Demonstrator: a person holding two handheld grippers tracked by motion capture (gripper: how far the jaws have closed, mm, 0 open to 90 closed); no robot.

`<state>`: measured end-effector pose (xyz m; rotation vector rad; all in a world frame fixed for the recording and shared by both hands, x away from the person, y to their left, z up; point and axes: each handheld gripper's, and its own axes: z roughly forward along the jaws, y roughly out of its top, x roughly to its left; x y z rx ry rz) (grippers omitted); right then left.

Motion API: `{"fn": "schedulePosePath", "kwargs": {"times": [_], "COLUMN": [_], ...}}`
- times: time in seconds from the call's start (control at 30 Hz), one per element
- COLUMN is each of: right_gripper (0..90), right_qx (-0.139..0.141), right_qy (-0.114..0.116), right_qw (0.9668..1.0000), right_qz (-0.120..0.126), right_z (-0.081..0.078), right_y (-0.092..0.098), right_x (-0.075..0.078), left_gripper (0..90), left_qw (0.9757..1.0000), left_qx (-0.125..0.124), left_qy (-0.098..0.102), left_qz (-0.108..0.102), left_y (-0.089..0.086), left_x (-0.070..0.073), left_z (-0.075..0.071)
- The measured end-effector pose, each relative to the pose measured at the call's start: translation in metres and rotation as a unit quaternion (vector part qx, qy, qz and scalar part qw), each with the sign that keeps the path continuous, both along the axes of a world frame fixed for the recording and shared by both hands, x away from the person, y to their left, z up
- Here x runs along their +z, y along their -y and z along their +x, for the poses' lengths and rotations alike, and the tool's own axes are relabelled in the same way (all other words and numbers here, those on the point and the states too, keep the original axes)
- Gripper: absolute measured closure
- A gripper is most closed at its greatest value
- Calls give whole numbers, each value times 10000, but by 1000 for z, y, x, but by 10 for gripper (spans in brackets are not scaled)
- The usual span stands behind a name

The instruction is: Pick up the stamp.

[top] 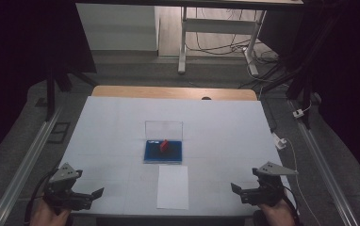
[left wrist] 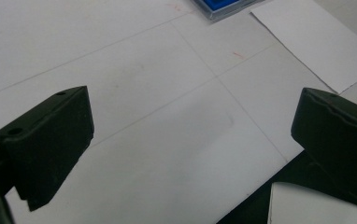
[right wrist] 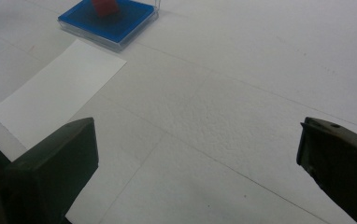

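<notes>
Red stamp (top: 164, 145): stood at centre frame of the high view, on a blue pad (top: 163, 153) in a clear case with its lid raised.
Paper sheet (top: 173, 187): lay just below the case, flat on the white worktop (top: 112, 132).
Left tongs (top: 97, 192): lower left, released, jaws wide apart, holding nothing.
Right tongs (top: 235, 188): lower right, likewise released.
Handling: stamp judged small, light, rigid; best gripped across its upright sides. Pad likely inky.
</notes>
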<state>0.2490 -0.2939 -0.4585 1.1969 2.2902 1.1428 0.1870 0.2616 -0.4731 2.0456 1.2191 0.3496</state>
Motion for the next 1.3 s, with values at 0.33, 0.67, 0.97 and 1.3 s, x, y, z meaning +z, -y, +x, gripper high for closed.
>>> {"fn": "schedulePosePath", "kwargs": {"times": [0.33, 0.67, 0.97, 1.3], "right_gripper": [0, 0, 0, 0], "right_qx": [39, 112, 135, 160], "right_qy": [-15, -4, -15, -49], "right_qw": [10000, 9999, 9999, 9999], "right_qz": [-19, -47, -54, -42], "right_z": [0, 0, 0, 0], "right_y": [-1, -2, -2, -2], "right_x": [0, 0, 0, 0], "left_gripper": [0, 0, 0, 0], "left_qw": [9993, 9980, 9973, 9955], "left_qx": [-306, -575, -680, -880], "left_qy": [103, 155, 116, 126], "left_qz": [-176, -220, -241, -314], "left_y": [6, 19, 29, 44], "left_x": [1, 1, 2, 5], "left_z": [11, 24, 32, 51]}}
